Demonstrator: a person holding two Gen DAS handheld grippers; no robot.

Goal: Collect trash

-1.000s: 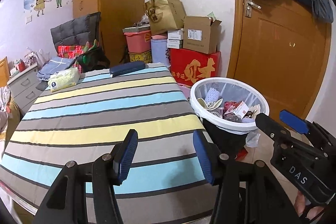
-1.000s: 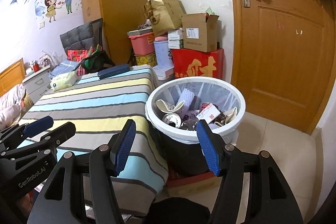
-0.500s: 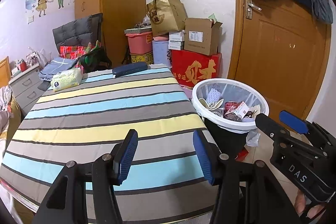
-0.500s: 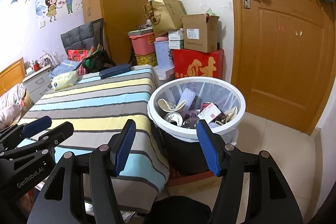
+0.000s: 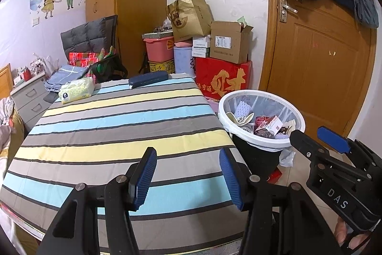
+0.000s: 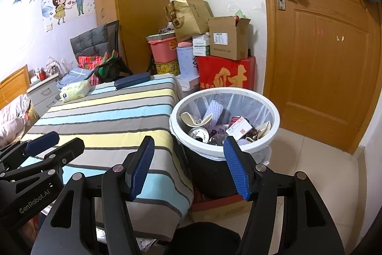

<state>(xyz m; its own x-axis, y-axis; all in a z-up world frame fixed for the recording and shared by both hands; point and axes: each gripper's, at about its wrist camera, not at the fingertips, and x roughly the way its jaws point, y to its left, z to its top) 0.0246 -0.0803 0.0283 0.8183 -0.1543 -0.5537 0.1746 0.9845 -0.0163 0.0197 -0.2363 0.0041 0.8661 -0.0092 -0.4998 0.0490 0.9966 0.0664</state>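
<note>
While the left gripper (image 5: 187, 173) is hanging open and empty over the striped desk (image 5: 114, 126), the right gripper (image 6: 187, 166) is waiting open and empty too, by the desk's edge. Trash (image 6: 240, 128) is sitting inside the white bin (image 6: 274, 121) on the floor, just beside the desk. A tissue pack (image 5: 76, 90) and a dark blue case (image 5: 148, 78) are lying at the far end.
</note>
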